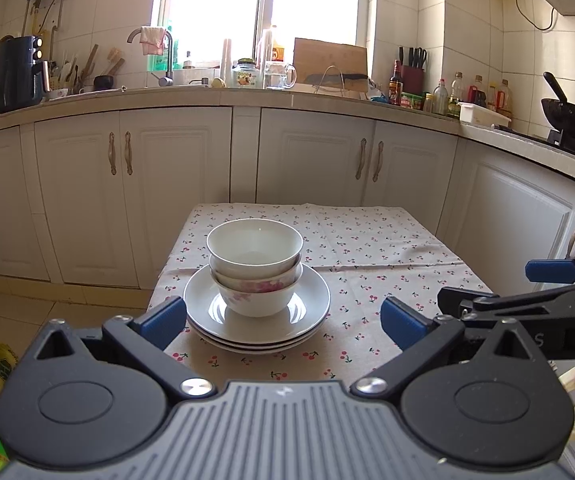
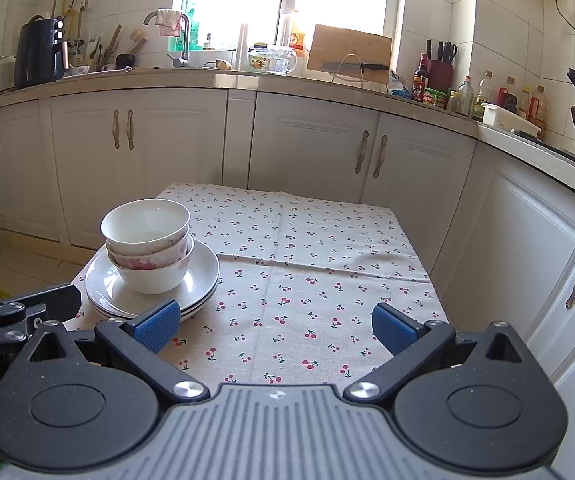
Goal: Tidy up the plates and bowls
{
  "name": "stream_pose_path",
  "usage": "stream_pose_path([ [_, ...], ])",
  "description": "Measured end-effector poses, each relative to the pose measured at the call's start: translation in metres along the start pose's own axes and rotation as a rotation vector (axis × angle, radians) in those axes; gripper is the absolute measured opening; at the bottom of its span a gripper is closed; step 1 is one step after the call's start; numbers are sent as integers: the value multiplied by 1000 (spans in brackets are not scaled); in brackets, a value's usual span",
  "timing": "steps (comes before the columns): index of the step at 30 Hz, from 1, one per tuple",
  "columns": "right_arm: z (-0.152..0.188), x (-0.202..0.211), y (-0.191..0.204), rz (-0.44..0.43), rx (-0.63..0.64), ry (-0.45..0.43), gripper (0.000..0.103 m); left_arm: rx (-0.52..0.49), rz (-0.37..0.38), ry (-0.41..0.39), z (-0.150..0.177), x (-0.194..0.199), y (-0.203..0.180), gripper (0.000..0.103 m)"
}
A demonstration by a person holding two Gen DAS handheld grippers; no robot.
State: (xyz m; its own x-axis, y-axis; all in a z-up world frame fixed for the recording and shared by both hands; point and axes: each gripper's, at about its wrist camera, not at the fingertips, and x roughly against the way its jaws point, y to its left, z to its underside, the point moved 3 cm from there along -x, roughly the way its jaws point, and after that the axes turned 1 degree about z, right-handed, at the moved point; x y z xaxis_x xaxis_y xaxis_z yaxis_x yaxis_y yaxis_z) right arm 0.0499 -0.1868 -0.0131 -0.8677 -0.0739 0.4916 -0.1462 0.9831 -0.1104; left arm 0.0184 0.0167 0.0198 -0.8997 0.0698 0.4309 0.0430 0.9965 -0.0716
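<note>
Bowls (image 1: pixel 254 266) stacked on plates (image 1: pixel 315 312)

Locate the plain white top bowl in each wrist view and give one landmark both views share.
Left wrist: top bowl sits centre frame, nested in the floral bowl on the plates.
Right wrist: top bowl sits left of centre, same stack.
Shared landmark: the cutting board by the window.

Three nested round white ceramic bowls (image 1: pixel 254 268), the lowest with pink flowers, are stacked on three shallow white round plates (image 1: pixel 315 300) left of frame centre, and two black grippers with blue pads are counted.
</note>
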Motion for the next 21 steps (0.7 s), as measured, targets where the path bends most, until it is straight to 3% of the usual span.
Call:
stream_pose_path([
  [21,0,0,1,14,7,0,103,7,4,3,1,-1,2,102],
])
